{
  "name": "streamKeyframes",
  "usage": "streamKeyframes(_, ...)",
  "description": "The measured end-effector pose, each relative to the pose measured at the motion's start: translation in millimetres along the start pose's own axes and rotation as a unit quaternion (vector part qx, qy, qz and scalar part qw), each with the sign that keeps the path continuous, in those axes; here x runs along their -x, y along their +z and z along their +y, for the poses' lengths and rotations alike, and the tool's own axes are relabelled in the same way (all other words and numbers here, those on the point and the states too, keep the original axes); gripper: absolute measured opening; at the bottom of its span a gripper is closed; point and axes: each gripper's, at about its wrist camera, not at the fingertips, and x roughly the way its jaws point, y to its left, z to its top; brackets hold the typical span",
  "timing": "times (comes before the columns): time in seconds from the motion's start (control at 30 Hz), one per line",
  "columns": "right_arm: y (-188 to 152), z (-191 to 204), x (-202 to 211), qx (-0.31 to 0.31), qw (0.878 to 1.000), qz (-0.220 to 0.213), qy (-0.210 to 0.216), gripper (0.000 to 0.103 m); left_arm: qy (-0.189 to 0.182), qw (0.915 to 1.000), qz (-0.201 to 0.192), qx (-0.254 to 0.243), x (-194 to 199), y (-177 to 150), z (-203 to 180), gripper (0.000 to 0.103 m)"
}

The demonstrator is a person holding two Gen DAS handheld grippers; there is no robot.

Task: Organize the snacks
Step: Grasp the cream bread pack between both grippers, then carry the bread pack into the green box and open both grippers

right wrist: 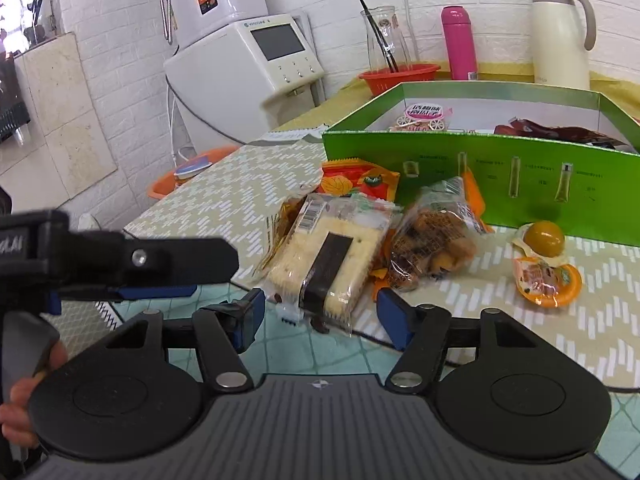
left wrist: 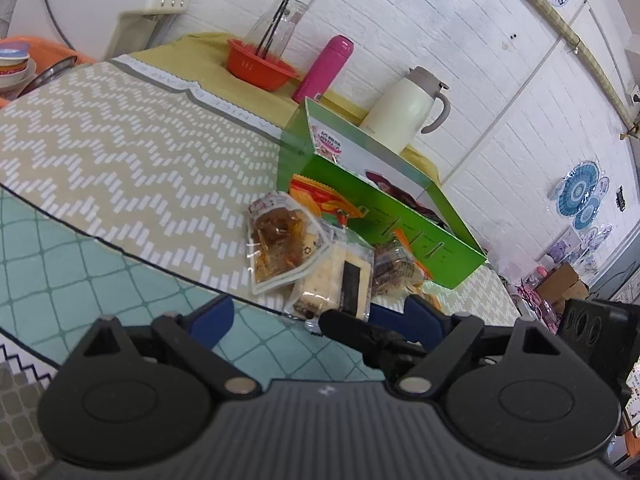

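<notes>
A pile of snack packets lies on the table in front of an open green box (right wrist: 480, 168). A wrapped cracker sandwich with a dark band (right wrist: 324, 264) lies nearest. It also shows in the left wrist view (left wrist: 336, 280). Beside it lie a clear bag of brown snacks (right wrist: 432, 240), an orange packet (right wrist: 360, 182) and a brown-snack pouch (left wrist: 280, 240). A round yellow snack (right wrist: 542, 236) and a small orange packet (right wrist: 546, 280) lie to the right. My right gripper (right wrist: 320, 320) is open, its jaws either side of the cracker's near end. My left gripper (left wrist: 316, 316) is open and empty, just short of the pile.
Behind the box stand a cream thermos jug (right wrist: 560, 32), a pink bottle (right wrist: 460, 40), a red bowl (right wrist: 400, 76) and a glass carafe (right wrist: 384, 36). A white appliance (right wrist: 248, 68) stands at the table's left end. The box holds some packets (right wrist: 424, 120).
</notes>
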Motion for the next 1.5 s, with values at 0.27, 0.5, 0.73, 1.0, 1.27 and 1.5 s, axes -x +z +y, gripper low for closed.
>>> streamKeyframes(0.27,-19,-15,35,0.001,1.000,0.003,0.000,0.029,-0.042,0.9973,0.054,-0.025,-24,-11,-16,0.061)
streamKeyframes(0.5,-35,-33,67,-0.023,0.999,0.001,-0.022,0.042,-0.068,0.9937,0.079,-0.042,-47,-12,-36,0.057)
streamKeyframes(0.73,-32,-31,64,-0.025,0.999,-0.003,-0.019,0.055,-0.069,0.9922,0.093,-0.045,-62,-7,-43,0.050)
streamKeyframes(1.0,-29,-28,51,-0.021,0.999,-0.012,-0.028,0.067,-0.046,0.9913,0.088,-0.087,-72,-9,-56,0.029)
streamKeyframes(1.27,-22,-15,68,0.004,0.998,-0.029,-0.050,0.038,-0.047,0.9938,0.050,-0.087,-48,-6,-64,0.021)
streamKeyframes(1.5,7,-14,86,0.027,0.994,-0.087,-0.059,0.037,-0.075,0.9918,0.004,-0.103,-31,26,-84,0.015)
